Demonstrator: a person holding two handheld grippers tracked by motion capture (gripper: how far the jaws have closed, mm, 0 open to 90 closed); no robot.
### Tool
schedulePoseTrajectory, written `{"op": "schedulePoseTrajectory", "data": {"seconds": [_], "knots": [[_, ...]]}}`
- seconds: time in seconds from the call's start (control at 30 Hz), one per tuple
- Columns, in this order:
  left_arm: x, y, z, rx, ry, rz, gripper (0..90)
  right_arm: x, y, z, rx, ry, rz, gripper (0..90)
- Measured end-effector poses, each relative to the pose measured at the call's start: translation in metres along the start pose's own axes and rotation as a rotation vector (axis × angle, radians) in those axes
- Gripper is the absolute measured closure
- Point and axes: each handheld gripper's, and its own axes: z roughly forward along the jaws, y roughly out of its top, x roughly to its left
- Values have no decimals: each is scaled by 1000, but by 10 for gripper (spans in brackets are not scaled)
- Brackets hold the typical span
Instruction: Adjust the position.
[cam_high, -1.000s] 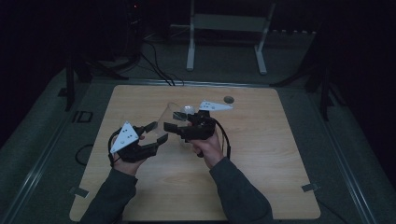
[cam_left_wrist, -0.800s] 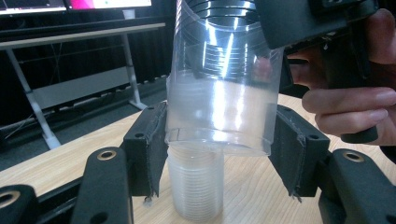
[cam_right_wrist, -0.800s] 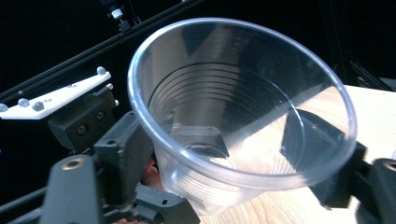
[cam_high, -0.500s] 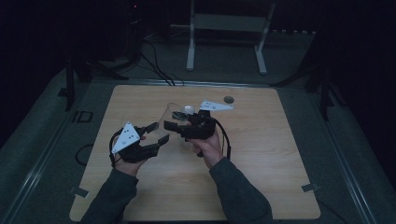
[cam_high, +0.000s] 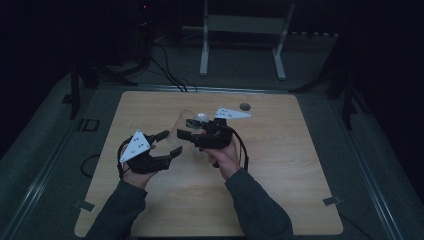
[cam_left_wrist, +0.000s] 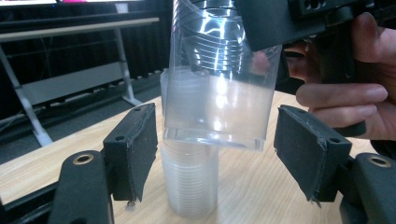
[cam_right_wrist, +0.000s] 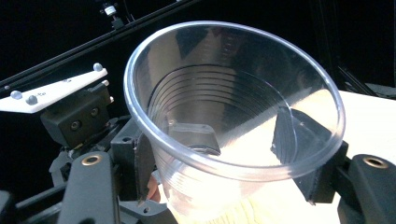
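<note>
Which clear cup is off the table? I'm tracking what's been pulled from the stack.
The single clear cup clamped in the right tongs, held in the air. The other cups sit nested in the stack standing on the table.

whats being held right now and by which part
The right hand-held gripper clamps a clear plastic cup across its side wall; the left hand-held gripper has just opened.

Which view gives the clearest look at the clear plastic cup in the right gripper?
The right gripper view: the clear cup fills it, rim toward the camera, black pads pressing its wall on both sides. The left gripper view shows the cup's side and base between open jaws, above a stack of cups. In the high view it is a faint glint.
</note>
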Motion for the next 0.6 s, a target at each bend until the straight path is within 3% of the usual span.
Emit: {"op": "schedulePoseTrajectory", "data": {"seconds": [0.6], "knots": [[4,3,0,75,-61,1,299,2,0,-1,75,-38,-83,325]]}}
